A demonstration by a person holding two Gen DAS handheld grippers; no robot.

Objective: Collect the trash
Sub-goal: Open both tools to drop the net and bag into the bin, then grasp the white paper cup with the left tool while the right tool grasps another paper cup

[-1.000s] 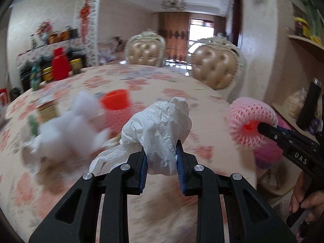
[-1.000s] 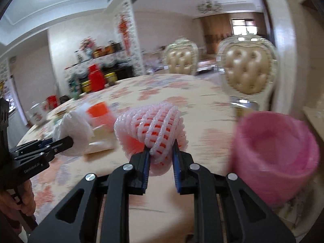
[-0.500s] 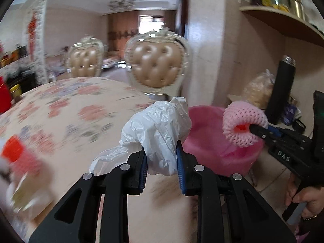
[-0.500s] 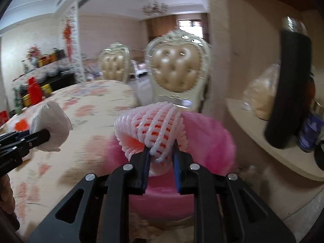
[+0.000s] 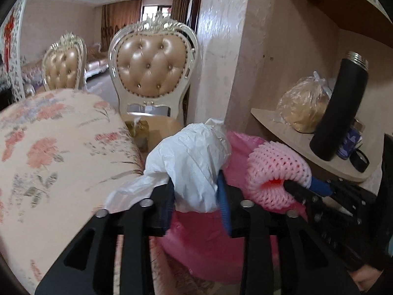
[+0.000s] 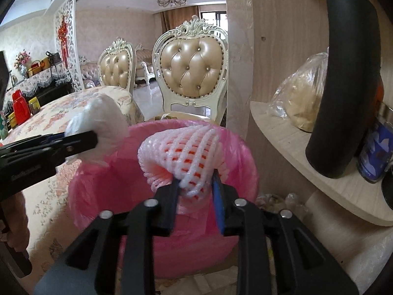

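Observation:
My left gripper [image 5: 195,194] is shut on a crumpled white plastic bag [image 5: 191,164] and holds it over the near rim of a bin lined with a pink bag [image 5: 203,248]. My right gripper [image 6: 195,186] is shut on a pink foam fruit net [image 6: 186,147] and holds it above the open pink-lined bin [image 6: 235,147]. The white bag [image 6: 100,127] shows at the left of the right wrist view, over the bin's left rim. The foam net [image 5: 277,172] shows at the right of the left wrist view.
The flowered tablecloth [image 5: 54,152] hangs at the left of the bin. A tufted chair [image 6: 194,66] stands behind it. A corner shelf [image 6: 299,147] at the right carries a black flask [image 6: 343,78], a bagged loaf [image 6: 304,93] and a blue can [image 6: 375,152].
Both grippers have swung right, away from the table, and come in over the pink bin. Each keeps its hold on its piece of trash.

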